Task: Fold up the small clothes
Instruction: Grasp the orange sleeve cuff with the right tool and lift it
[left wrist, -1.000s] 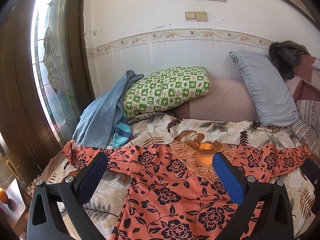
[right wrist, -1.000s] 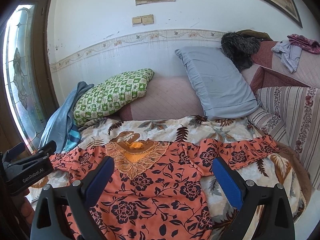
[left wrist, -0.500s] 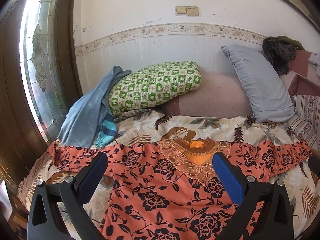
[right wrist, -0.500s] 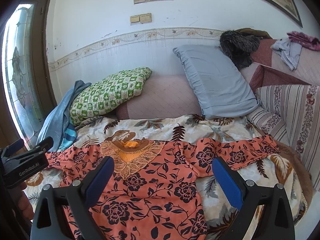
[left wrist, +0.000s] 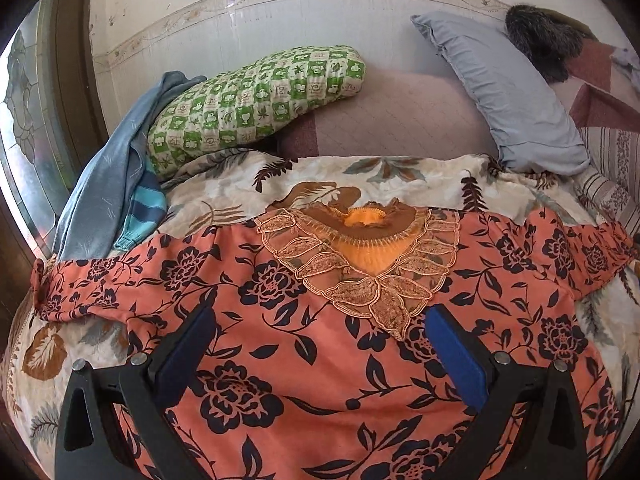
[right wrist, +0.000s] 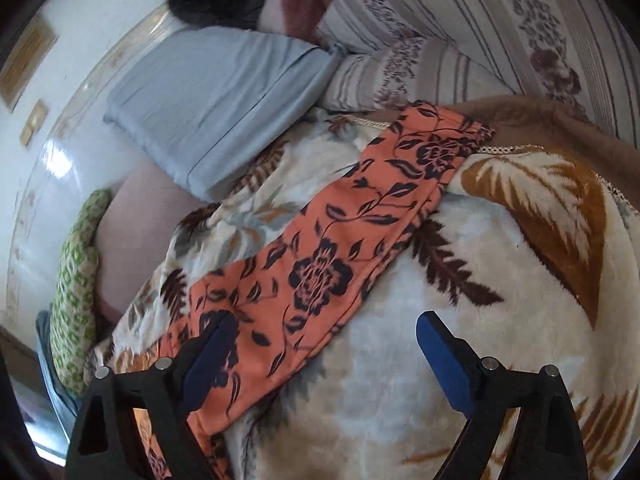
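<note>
jaws wide — both grippers (empty), orange dress (left wrist: 328, 364) flat

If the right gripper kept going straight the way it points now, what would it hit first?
Most likely the blanket just beside the orange sleeve. The right gripper is open, and its left finger overlaps the sleeve's edge, so that could touch first; depth is unclear.

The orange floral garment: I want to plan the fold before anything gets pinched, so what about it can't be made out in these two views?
- Hem of the orange floral garment: cut off by the bottom edge in the left wrist view.
- Its body and neckline: outside the right wrist view, which shows only one sleeve.
- Sleeve base: hidden behind the right tool.
- Fabric below the left tool: partly covered by its fingers.
</note>
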